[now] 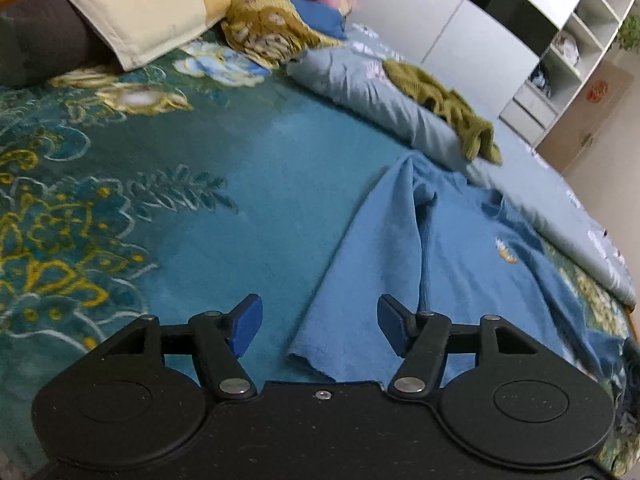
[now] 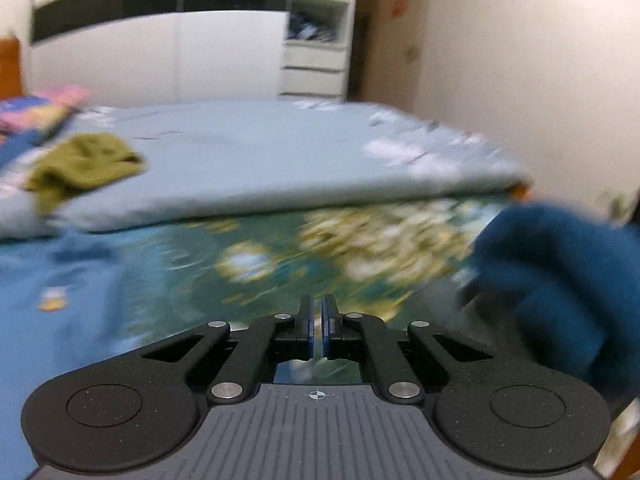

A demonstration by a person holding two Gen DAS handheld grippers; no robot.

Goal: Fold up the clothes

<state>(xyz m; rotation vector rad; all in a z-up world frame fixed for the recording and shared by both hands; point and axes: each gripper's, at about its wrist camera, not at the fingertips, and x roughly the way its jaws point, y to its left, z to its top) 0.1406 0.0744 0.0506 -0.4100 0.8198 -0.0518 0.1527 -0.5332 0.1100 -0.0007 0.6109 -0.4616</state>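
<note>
A light blue shirt (image 1: 452,264) with a small yellow chest motif lies spread on the teal flowered bedspread (image 1: 192,184). My left gripper (image 1: 319,326) is open just above the shirt's near hem, holding nothing. In the right wrist view the shirt (image 2: 52,292) lies at the left. My right gripper (image 2: 318,330) is shut with nothing between its pads, above the bedspread (image 2: 248,280). A dark blue bunched cloth (image 2: 560,280) sits to its right. An olive green garment (image 1: 448,104) lies on the pale quilt and also shows in the right wrist view (image 2: 84,164).
A folded pale blue quilt (image 1: 400,104) runs along the far side of the bed. A cream pillow (image 1: 136,12) and a yellow patterned pillow (image 1: 268,28) lie at the head. A white wardrobe (image 2: 160,52) and shelves (image 2: 316,28) stand behind.
</note>
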